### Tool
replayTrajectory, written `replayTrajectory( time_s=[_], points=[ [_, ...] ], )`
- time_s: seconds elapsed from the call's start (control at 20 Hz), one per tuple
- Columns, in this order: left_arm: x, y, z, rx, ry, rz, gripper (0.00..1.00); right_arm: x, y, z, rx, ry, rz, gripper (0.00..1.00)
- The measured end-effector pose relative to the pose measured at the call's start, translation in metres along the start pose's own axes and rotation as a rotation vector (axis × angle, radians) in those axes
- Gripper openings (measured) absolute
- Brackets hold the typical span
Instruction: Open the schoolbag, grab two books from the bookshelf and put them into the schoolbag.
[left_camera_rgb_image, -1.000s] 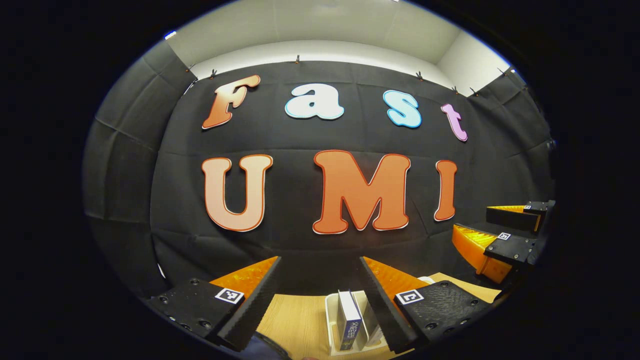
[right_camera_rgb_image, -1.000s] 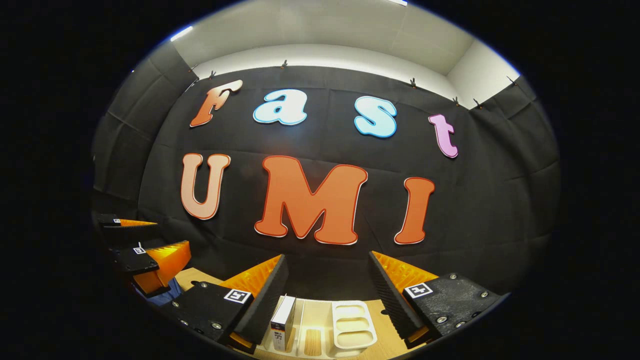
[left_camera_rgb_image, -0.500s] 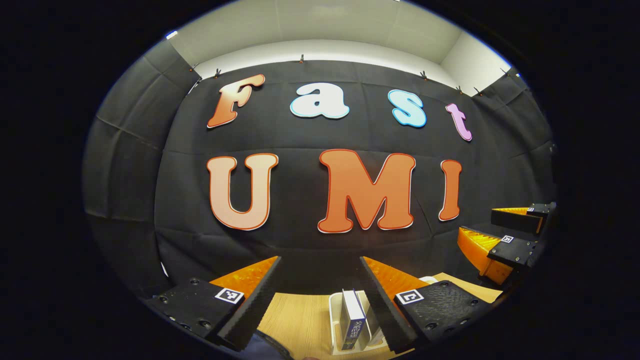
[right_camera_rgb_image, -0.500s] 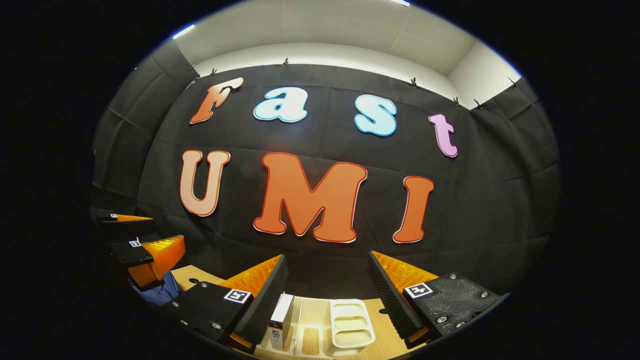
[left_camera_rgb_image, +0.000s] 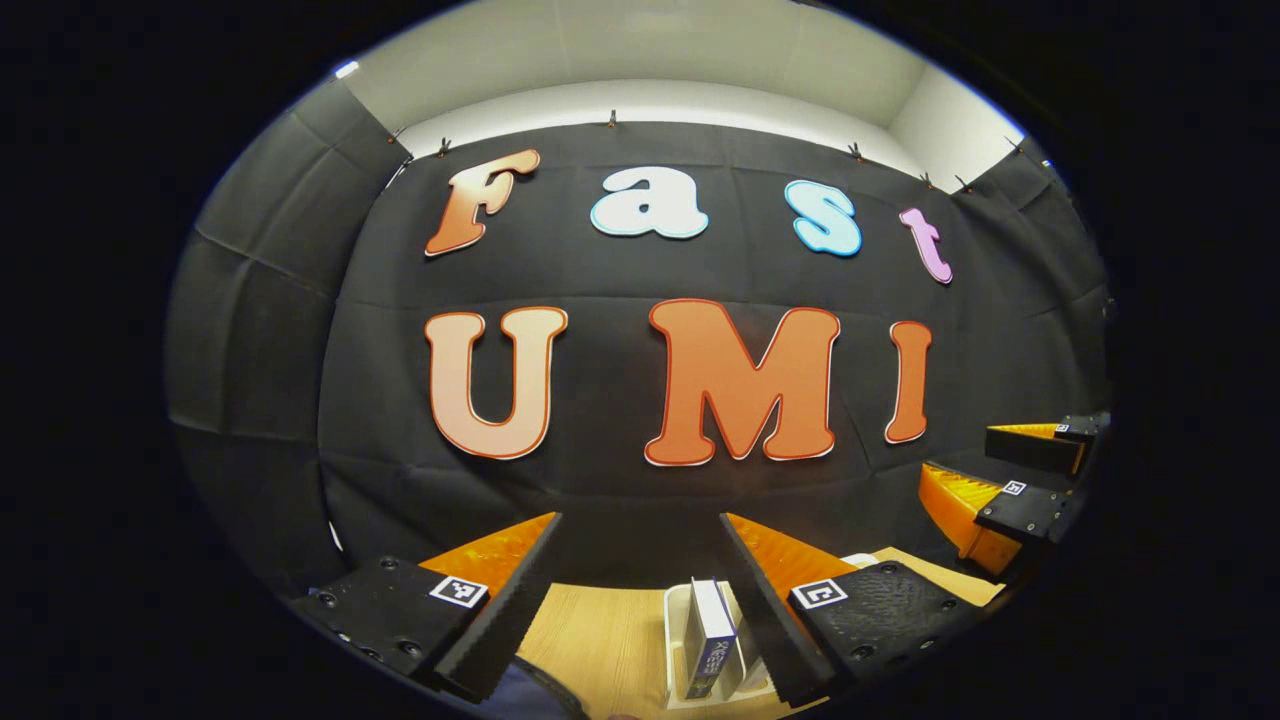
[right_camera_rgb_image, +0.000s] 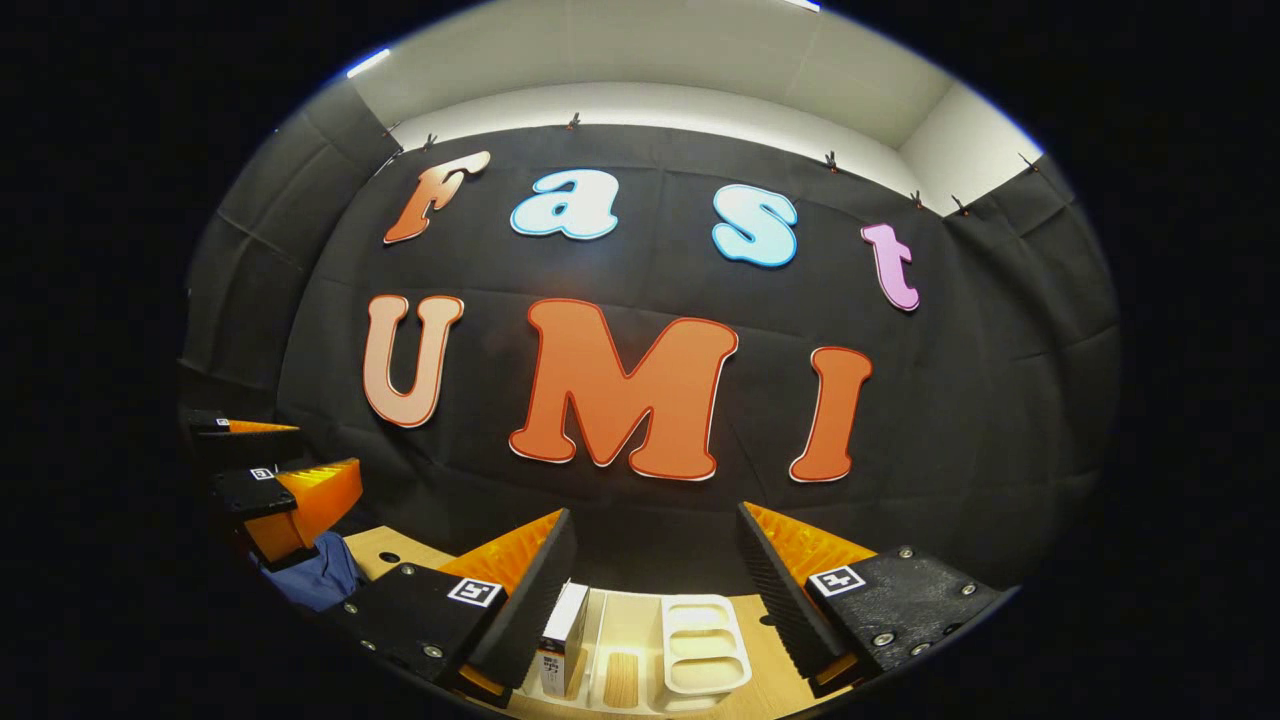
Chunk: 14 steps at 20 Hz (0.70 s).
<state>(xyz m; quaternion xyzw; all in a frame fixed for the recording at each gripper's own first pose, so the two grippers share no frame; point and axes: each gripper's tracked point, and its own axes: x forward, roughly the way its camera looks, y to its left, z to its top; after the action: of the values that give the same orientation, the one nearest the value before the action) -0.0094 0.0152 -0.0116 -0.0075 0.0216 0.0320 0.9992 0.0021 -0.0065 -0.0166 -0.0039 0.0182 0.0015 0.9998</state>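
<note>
1. Ridged rubber faces on my left gripper (left_camera_rgb_image: 640, 560): its two fingers stand spread wide, nothing between them, held up above the wooden table (left_camera_rgb_image: 600, 640).
2. Just beyond those fingers, in the left gripper view, a blue-spined book (left_camera_rgb_image: 710, 640) stands upright in a white bookshelf rack (left_camera_rgb_image: 675, 630). It sits near my right-hand finger, apart from it.
3. My right gripper (right_camera_rgb_image: 655, 555) is likewise spread, empty, tips well above the table.
4. Below it in the right gripper view: a white-topped book (right_camera_rgb_image: 565, 625) standing upright by my left-hand finger, and a white tray (right_camera_rgb_image: 705, 645) of empty slots beside it. Whether that tray is one piece with the rack, I cannot tell.
5. Farther out: a fold of blue fabric (right_camera_rgb_image: 318, 580) at the table's left edge in the right gripper view, under the other gripper. I judge it to be the schoolbag; too little shows to say if it is open.
6. Progress, as I read it: both books are in the rack, neither grasped, so nothing is packed yet. Left to do: open the bag if unopened, two picks, two drops.
</note>
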Motion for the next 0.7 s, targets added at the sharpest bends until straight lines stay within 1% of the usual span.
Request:
replayTrajectory(
  time_s=[0.3,0.4,0.55,0.7],
  points=[
    [-0.007,0.003,-0.001,0.005,0.014,0.028,0.94,0.001,-0.003,-0.007,0.016,0.010,0.022,0.95],
    [-0.008,0.011,-0.017,0.017,0.071,0.054,0.94,0.001,-0.005,-0.011,0.019,0.015,0.028,0.95],
    [-0.013,0.021,-0.043,0.001,0.155,0.090,0.95,0.001,-0.013,-0.018,0.026,0.030,0.034,0.95],
    [-0.023,0.034,-0.068,0.025,0.228,0.140,0.95,0.000,-0.021,-0.030,0.037,0.051,0.043,0.95]
  ],
)
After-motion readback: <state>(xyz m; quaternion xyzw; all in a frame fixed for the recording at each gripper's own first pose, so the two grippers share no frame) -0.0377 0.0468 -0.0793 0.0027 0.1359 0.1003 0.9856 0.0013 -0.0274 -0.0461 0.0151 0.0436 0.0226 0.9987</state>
